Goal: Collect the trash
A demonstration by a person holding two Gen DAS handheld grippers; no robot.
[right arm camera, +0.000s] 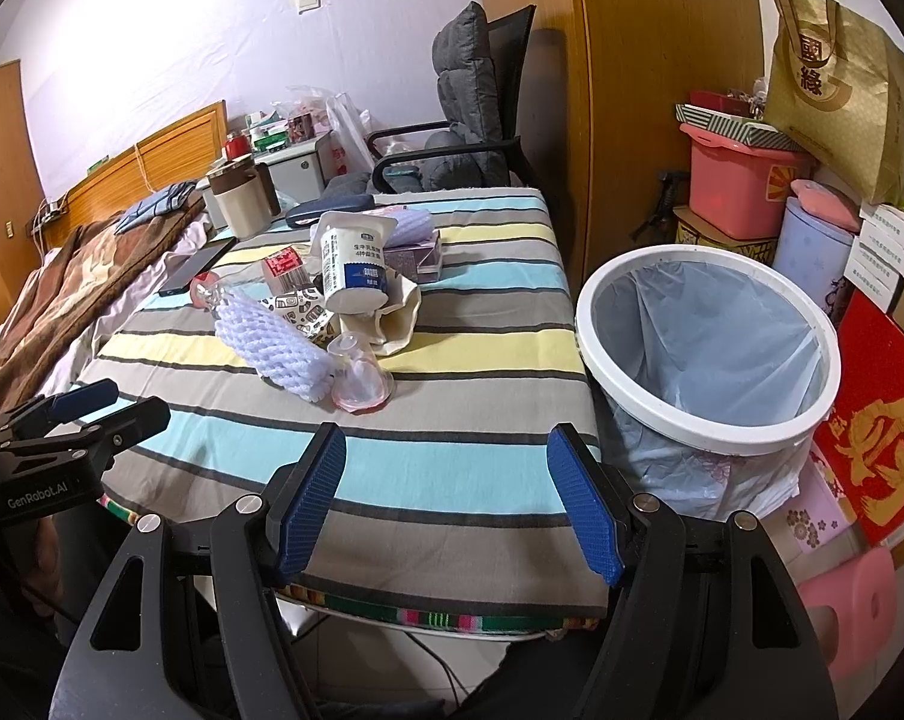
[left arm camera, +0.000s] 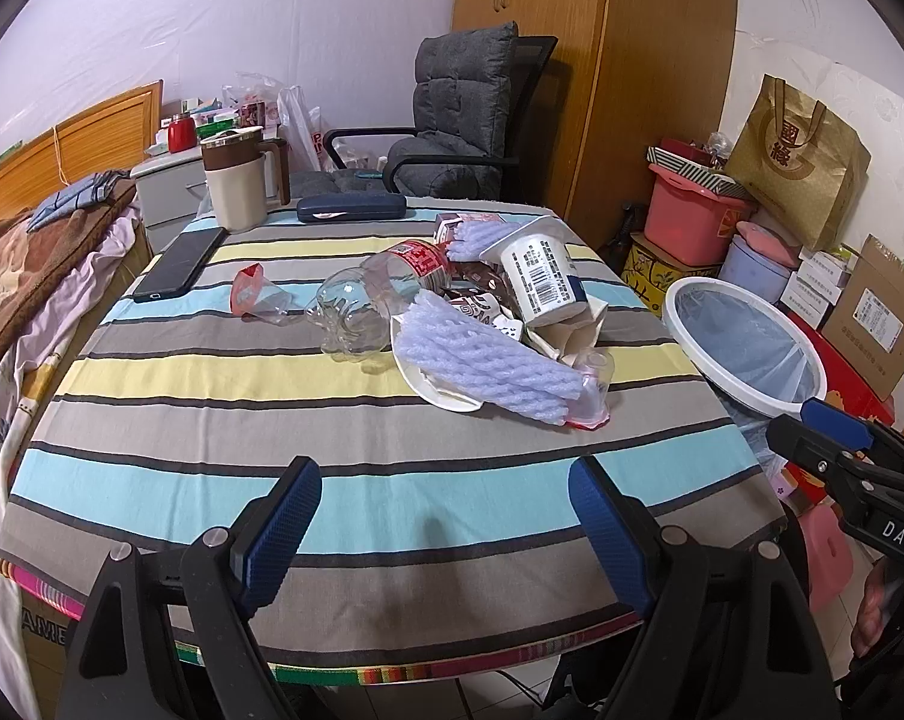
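Left gripper [left arm camera: 446, 519] and right gripper [right arm camera: 446, 495] jaws open, empty; ribbed foam net [left arm camera: 481, 363], clear crumpled bottle [left arm camera: 362, 306] on striped tablecloth [left arm camera: 392, 498]; round lined bin [right arm camera: 709, 348] beside.

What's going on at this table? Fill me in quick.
A person holds a gripper in each hand, and both the left gripper and the right gripper hang open over the near edge of the striped table, holding nothing. The trash is untouched in a heap mid-table: a clear bottle, a yogurt cup, foam netting and a small plastic cup. The lined bin stands beside the table's right edge, and no trash shows inside it.
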